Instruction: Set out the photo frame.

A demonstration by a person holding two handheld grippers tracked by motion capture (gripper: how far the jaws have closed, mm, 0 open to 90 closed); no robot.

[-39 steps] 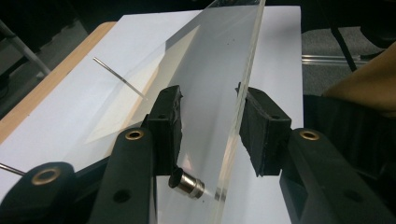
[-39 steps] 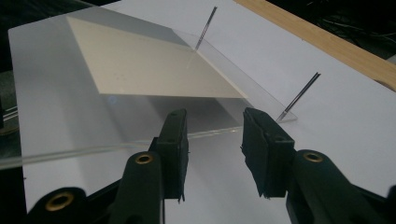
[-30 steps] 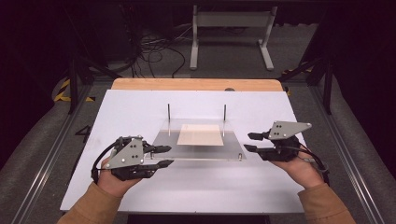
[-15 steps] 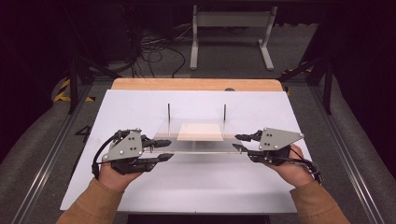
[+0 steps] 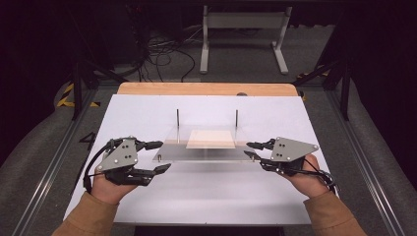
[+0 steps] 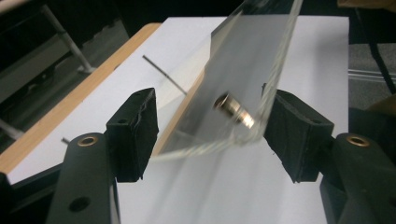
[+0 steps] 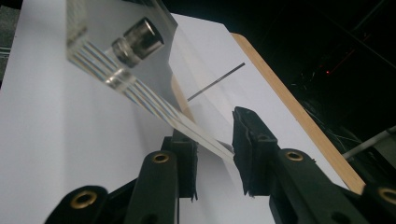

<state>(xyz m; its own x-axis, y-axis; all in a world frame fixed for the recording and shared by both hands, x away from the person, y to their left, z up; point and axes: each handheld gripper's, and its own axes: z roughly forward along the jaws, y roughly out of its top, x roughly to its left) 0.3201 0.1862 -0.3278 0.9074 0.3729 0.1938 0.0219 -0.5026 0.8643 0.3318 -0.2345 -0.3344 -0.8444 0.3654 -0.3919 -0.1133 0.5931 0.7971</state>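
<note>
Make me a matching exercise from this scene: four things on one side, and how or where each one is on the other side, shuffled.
1 clear plate
2 metal rods
3 left gripper
4 tan square

A jaws wide open
B lying beneath the plate
C standing upright
D see-through

Pairs: 1-D, 2-C, 3-A, 4-B
</note>
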